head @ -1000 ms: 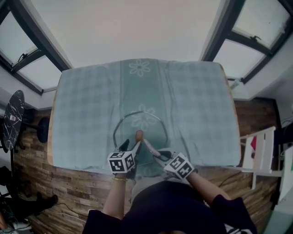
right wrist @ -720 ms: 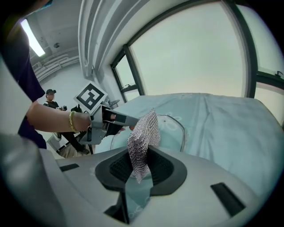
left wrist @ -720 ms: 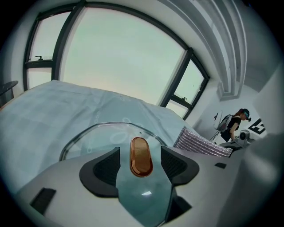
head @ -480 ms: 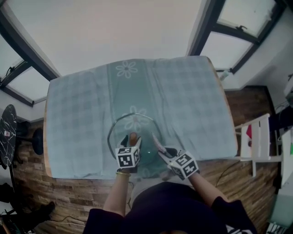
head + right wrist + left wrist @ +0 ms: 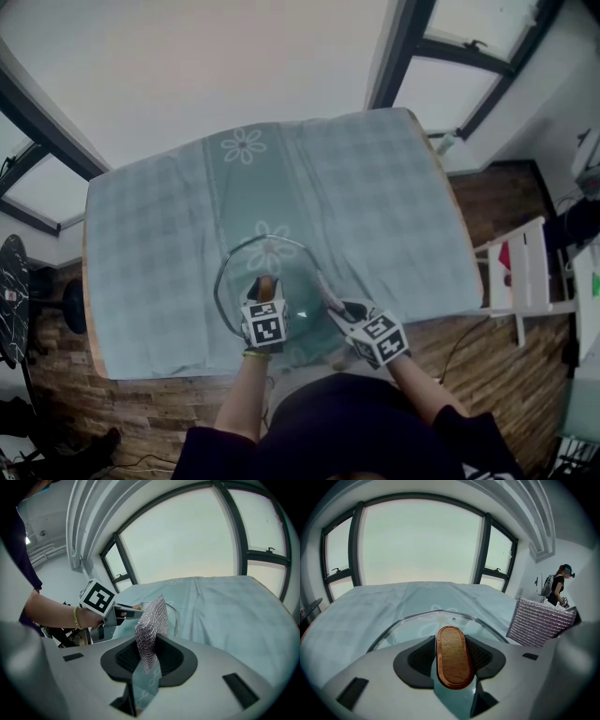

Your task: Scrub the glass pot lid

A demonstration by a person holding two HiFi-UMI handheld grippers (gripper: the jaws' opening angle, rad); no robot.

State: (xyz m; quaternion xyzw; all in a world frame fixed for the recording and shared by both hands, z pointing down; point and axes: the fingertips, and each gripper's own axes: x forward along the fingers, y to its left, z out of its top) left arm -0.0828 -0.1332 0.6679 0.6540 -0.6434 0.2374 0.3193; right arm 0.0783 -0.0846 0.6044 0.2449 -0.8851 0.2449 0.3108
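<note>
Now the glass pot lid (image 5: 281, 255) lies flat on the blue-green cloth (image 5: 159, 234) that covers the table (image 5: 87, 309). The lid's wooden handle (image 5: 452, 656) sticks up from the middle of the lid. The left gripper (image 5: 263, 295) is right over the lid. Its fingers (image 5: 417, 660) have just been closing, and they now squeeze the handle from both sides. The right gripper (image 5: 340, 311) is just beside the lid, on the lid's right side. Its fingers (image 5: 176, 660) pinch a shiny metal mesh scrubber (image 5: 151, 620), which stands up by the lid's right edge.
</note>
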